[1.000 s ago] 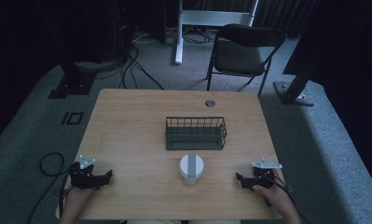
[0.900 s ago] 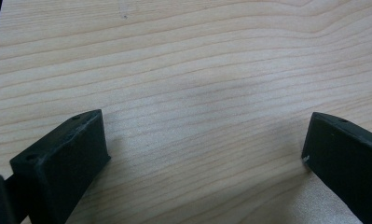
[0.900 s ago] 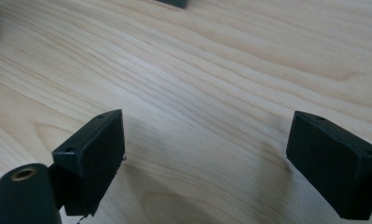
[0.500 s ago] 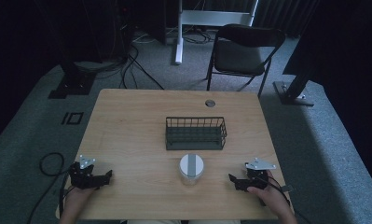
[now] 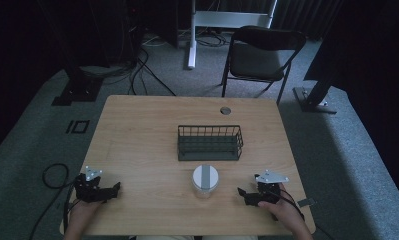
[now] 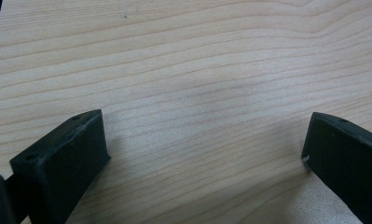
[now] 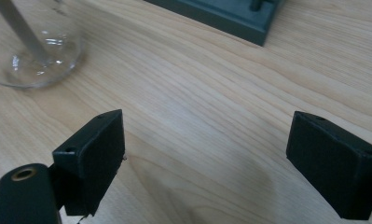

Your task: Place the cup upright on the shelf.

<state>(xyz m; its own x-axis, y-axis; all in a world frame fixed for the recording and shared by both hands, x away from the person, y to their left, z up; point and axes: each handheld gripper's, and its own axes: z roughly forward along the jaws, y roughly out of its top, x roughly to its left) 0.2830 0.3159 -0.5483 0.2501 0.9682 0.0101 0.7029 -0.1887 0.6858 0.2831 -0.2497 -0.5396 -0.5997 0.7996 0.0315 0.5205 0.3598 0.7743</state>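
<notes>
1. Since the earlier high-view frames, the right black two-jaw gripper (image 5: 248, 195) has slid leftward along the bottom edge of the frame, closing part of the gap to the clear round glass jar (image 5: 205, 181); the left black two-jaw gripper (image 5: 108, 190) sits where it was, at the lower left.

2. Lower left of the high view: the left gripper rests low over the light wooden table (image 5: 137, 135), well apart from everything else. Its own view shows both jaws spread wide with bare wood grain between them, gripping nothing. That parked pose suggests it is waiting while the other hand works.

3. Centre of the high view: the glass jar, with a grey strip across its pale top, stands upright just below the dark green wire basket (image 5: 209, 142), near it but not touching. It seems set there so either hand can reach it and lift it into the basket.

4. Lower right of the high view: the right gripper points toward the jar, near it but apart. In the right gripper view the jaws stand wide open and empty, the jar's glass base (image 7: 32, 51) lies at the upper left, and the basket's base (image 7: 221, 16) runs along the top. The wide opening probably readies the jaws to span the jar.
</notes>
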